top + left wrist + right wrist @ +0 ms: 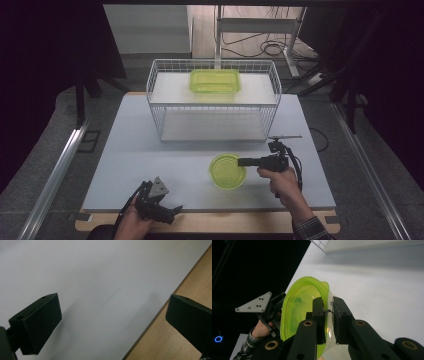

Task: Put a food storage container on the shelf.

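Right gripper (328,312) clamped on green bowl's (302,312) rim, left gripper (112,322) spread apart, well apart from bowl

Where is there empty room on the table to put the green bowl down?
Bare room: the white table top left of the round green bowl, between the wire rack and the left gripper. The rack's lower shelf is bare too. Crowded: its top shelf, beside the green rectangular container, and around the right gripper clamping the bowl's rim.

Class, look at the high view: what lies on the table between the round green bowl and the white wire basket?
Nothing: in the high view the table is bare between the round green bowl and the wire basket.
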Motion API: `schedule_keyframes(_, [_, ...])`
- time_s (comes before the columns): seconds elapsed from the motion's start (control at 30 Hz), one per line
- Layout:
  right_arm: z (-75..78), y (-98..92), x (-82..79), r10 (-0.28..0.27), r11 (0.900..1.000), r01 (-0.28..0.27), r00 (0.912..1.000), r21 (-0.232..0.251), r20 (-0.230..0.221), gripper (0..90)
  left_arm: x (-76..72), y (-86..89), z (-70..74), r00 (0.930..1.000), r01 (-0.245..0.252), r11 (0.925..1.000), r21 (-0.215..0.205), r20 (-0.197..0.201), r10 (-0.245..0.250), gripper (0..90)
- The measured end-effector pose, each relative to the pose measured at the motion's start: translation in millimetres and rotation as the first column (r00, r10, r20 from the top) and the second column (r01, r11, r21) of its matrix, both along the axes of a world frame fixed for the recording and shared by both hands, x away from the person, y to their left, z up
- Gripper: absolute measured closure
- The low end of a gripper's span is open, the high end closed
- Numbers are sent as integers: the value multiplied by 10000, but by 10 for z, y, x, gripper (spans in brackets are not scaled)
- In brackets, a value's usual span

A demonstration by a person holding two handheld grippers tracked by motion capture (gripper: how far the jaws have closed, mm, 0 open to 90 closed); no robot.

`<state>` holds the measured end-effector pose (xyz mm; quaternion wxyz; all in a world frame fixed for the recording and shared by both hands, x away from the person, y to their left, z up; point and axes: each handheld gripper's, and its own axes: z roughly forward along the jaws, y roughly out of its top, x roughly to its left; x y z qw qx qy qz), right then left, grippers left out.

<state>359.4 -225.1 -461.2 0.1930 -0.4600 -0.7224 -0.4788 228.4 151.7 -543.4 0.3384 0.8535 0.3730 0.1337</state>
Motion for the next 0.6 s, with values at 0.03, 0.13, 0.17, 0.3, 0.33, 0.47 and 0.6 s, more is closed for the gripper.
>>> schedule_keyframes(0.03, [22,2,4,-12,10000,11,10000,69,31,807,0,0,0,10000,-3,10000,-1,1,3,1])
schedule_keyframes(0.13, [101,12,20,-41,9999,38,9998,133,174,807,0,1,1,10000,-6,10000,1,14,6,1])
schedule_keyframes(0.17, [131,17,27,-77,9999,74,9997,106,252,807,-1,2,1,10000,-11,10000,-2,15,11,1])
schedule_keyframes(0.3, [242,32,60,-171,9997,163,9990,205,418,806,-1,3,2,10000,-27,10000,-13,31,27,1])
schedule_keyframes(0.33, [269,35,68,-222,9995,211,9986,229,473,807,-1,3,2,10000,-25,10000,-11,26,25,1])
schedule_keyframes(0.47, [376,47,105,-376,9986,352,9971,385,657,807,-2,0,1,10000,14,10000,20,12,-14,1])
schedule_keyframes(0.6, [489,54,153,-564,9973,523,9952,525,802,807,-1,0,0,10000,24,10000,27,0,-24,1])
